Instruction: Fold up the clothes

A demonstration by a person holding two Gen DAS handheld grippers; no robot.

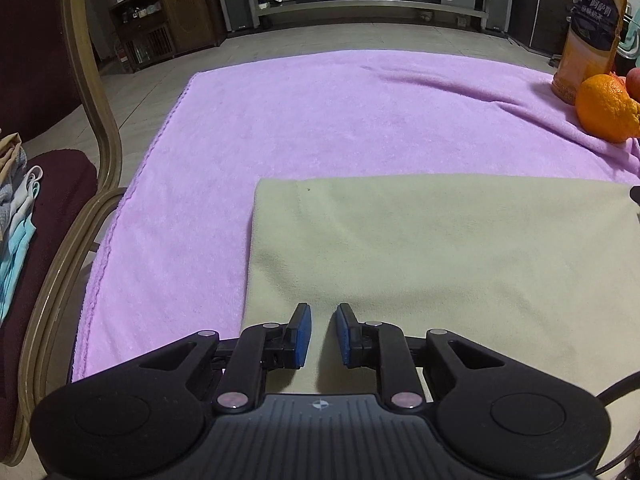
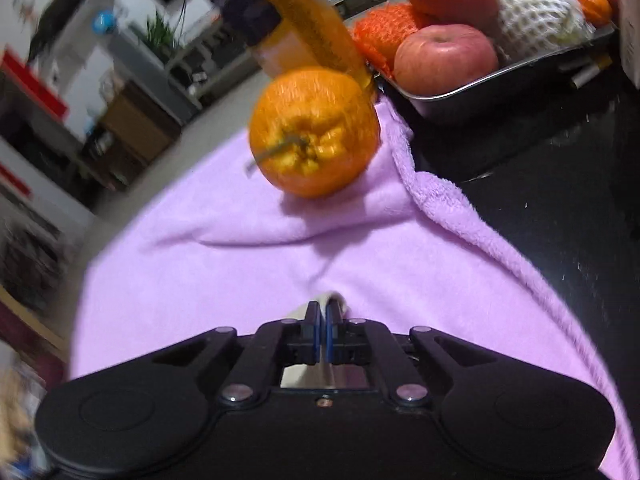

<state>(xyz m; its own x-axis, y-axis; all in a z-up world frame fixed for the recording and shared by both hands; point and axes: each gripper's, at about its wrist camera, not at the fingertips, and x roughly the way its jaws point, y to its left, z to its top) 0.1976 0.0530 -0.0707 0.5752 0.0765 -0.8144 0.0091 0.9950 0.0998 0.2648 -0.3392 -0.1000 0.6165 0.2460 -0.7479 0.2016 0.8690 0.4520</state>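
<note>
So the beige garment (image 1: 440, 256) is lying flat on the purple blanket (image 1: 300, 128), folded into a neat rectangle with a straight far edge and a clean left edge, sitting toward the near right part of the blanket. The left gripper (image 1: 323, 322) is right over the garment's near left part, and its blue pads (image 1: 303, 336) are spread apart with only cloth showing between them, not pinching anything. The right gripper (image 2: 323, 314) is another story: its jaws are squeezed together on a little peak of beige cloth (image 2: 330, 298) poking up just past the tips, so it has a pinch of the garment's edge. That view is pretty blurry, so I can't make out more than that. Stuff crowding the area: an orange (image 2: 314, 132) sits on the blanket's far right corner, ahead of the right gripper, and directly behind it stands a tall amber bottle (image 1: 590, 28) with a dark label. Just off the blanket's edge, on a dark tabletop (image 2: 560, 168), there's a metal tray (image 2: 516, 68) piled with red apples (image 2: 446, 58), something in white foam netting (image 2: 538, 12) and fruit in orange netting. Over on the left side, a chair (image 1: 94, 120) with a curved wooden frame and maroon cushion stands beside the blanket, with a stack of pale clothes (image 1: 18, 216) on its seat.
</note>
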